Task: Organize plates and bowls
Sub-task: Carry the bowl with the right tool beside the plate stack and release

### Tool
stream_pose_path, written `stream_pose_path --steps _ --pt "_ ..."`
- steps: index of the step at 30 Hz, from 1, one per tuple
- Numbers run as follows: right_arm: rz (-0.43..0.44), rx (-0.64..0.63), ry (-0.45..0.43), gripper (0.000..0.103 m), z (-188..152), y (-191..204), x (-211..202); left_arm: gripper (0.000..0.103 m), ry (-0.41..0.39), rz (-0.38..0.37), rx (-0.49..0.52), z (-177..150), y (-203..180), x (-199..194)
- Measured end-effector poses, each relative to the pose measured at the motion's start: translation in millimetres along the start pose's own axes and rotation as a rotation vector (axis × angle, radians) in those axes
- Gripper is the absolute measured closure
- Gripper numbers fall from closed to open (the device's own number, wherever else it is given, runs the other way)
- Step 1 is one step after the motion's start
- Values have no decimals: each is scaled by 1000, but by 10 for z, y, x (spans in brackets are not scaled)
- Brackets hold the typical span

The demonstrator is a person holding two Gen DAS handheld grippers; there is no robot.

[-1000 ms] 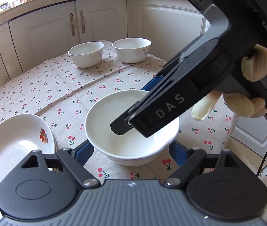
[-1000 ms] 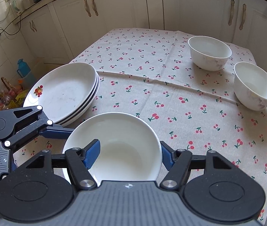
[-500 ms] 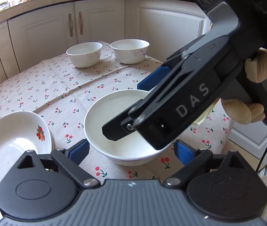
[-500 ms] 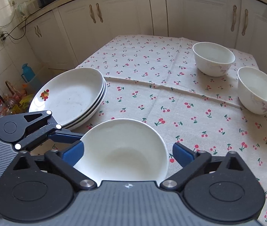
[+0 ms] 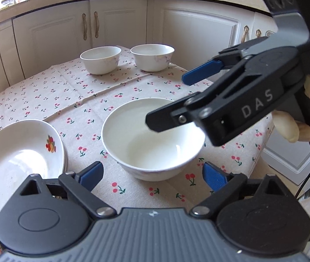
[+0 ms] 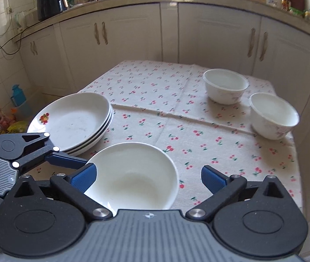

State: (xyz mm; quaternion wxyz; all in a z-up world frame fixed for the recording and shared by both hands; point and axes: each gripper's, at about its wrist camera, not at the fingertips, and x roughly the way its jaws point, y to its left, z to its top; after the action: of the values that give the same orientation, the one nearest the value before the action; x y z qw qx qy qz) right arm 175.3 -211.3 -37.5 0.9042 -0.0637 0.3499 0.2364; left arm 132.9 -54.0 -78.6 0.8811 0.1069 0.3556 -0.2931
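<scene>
White round plates with a little fruit picture (image 6: 72, 120), stacked on the left of the cloth-covered counter (image 6: 155, 100). Just beside the stack, the left hand-held gripper (image 5: 152, 175), blue fingers (image 5: 91, 174) wide apart, nothing held. Next, a plain white round bowl (image 5: 152, 139) sitting on the cherry-print cloth near the front edge, in front of both tools, touched by neither as far as can be seen. Right hand-held gripper (image 6: 148, 176) wide open too, holding nothing, its blue fingers (image 6: 213, 178) on either side of that bowl. Farther back on the right, two more white bowls with faint flowers (image 6: 226, 86) (image 6: 273, 115), close together, upright.
</scene>
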Motion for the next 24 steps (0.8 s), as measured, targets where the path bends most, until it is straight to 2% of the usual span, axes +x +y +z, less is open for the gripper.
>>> stream_pose_path --steps 6,11,15,17,21,24 --pt "-76 48 -69 0 -54 -64 -186 6 -7 -11 0 29 4 -76" --pt "-94 118 -123 0 -115 -191 -332 6 -4 -24 4 91 -1 -124" --pt "-120 144 -130 0 -142 -325 -385 6 -11 -28 17 202 21 -153" --pt "-107 138 -104 0 -158 -385 -354 6 -13 -17 18 286 52 -158" --pt "-171 89 -68 0 -190 -436 -294 6 -30 -20 19 510 143 -172" --pt "-227 72 -74 0 -178 -522 -285 6 -38 -20 6 733 240 -148"
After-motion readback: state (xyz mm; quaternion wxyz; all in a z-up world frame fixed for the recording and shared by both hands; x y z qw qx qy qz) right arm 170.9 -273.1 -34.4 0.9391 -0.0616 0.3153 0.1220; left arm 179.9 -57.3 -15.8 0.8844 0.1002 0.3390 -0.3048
